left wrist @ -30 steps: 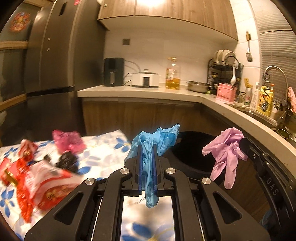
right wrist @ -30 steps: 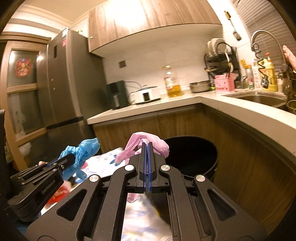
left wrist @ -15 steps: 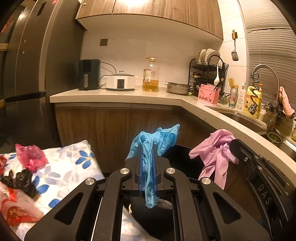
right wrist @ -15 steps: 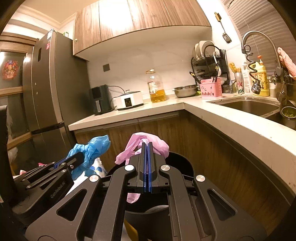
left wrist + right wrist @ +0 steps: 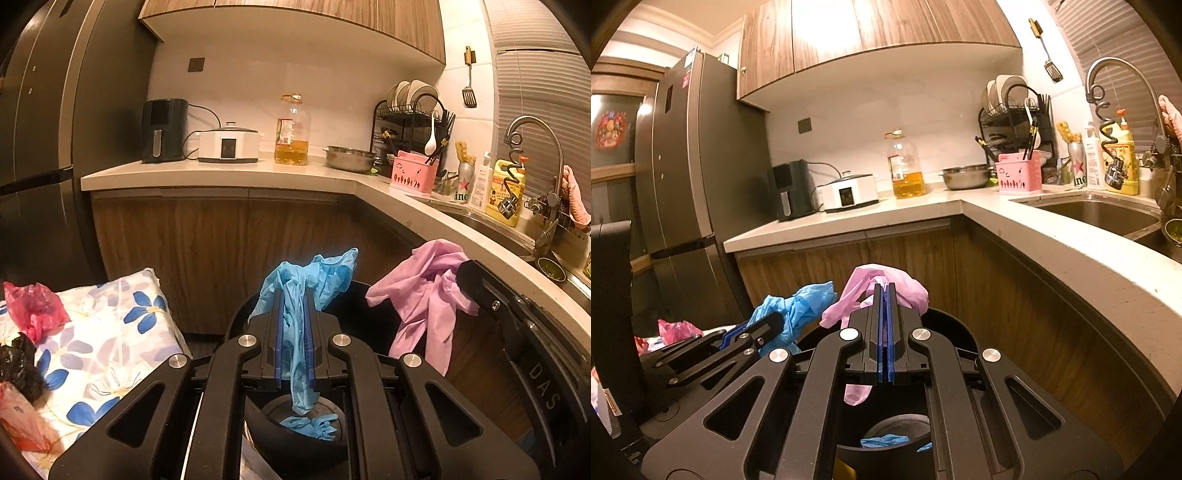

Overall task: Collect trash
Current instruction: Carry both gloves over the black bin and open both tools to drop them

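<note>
My left gripper [image 5: 294,295] is shut on a blue glove [image 5: 301,291] that hangs between its jaws over the black bin [image 5: 354,291]. My right gripper [image 5: 884,290] is shut on a pink glove [image 5: 886,284], also above the bin [image 5: 945,325]. The pink glove [image 5: 421,291] and right gripper show at the right of the left wrist view. The blue glove [image 5: 794,306] and left gripper show at the left of the right wrist view. Another blue glove [image 5: 310,424] lies at the bin's bottom, also seen in the right wrist view [image 5: 884,441].
A flowered cloth [image 5: 110,332] on the left carries a red bag [image 5: 35,310], a black bag [image 5: 16,365] and a red-white wrapper [image 5: 18,421]. The wooden counter [image 5: 258,173] curves behind and to the right of the bin toward the sink [image 5: 1097,214].
Both grippers have moved right, away from the flowered cloth, and now hang over the bin's opening. Each still holds its glove.
</note>
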The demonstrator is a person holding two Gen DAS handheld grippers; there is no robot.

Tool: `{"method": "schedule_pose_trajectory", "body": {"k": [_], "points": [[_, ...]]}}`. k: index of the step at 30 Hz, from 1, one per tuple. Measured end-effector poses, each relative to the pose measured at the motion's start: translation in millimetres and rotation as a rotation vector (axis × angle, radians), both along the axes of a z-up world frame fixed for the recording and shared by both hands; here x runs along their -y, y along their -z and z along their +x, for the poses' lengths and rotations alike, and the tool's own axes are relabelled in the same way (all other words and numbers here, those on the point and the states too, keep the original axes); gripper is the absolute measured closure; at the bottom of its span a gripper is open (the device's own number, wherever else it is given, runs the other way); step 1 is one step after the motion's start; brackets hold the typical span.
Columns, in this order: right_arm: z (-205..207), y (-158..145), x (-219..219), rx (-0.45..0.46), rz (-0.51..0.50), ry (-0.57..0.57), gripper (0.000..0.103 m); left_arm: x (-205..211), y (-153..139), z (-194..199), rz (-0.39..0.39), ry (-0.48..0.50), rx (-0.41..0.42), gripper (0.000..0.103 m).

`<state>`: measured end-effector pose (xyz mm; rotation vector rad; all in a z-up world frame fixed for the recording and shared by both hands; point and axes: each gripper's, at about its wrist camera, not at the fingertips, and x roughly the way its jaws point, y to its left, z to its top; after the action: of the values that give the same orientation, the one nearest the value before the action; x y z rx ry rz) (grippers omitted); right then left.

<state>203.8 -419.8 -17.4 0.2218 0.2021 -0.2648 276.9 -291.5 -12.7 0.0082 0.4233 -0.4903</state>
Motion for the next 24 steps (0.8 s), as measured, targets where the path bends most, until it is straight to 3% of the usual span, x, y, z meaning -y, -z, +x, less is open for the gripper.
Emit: {"method": "schedule_pose_trajectory", "body": {"k": [2, 6, 13, 17, 19, 24], "points": [[1.9, 1.0, 1.0, -0.005, 0.001, -0.001, 0.101, 1.0, 0.2, 1.5, 0.001, 0.002, 0.002, 0.093], [4.6, 1.8, 3.9, -0.008, 0.022, -0.002, 0.100, -0.8, 0.1, 3.5, -0.009, 0.005, 0.005, 0.070], [10.7, 4.1, 7.6, -0.033, 0.043, -0.012, 0.095, -15.0, -0.8, 6.3, -0.037, -0.041, 0.002, 0.045], [12.2, 6.8, 8.0, -0.051, 0.053, -0.011, 0.078, -33.0, -1.3, 5.1, -0.059, -0.100, -0.008, 0.032], [10.5, 7.8, 5.7, -0.053, 0.055, -0.010, 0.068, -42.5, -1.1, 1.6, -0.067, -0.122, -0.010, 0.021], [1.9, 9.7, -3.6, -0.061, 0.036, 0.004, 0.035, -63.6, -0.3, -10.4, -0.077, -0.137, -0.017, 0.014]]}}
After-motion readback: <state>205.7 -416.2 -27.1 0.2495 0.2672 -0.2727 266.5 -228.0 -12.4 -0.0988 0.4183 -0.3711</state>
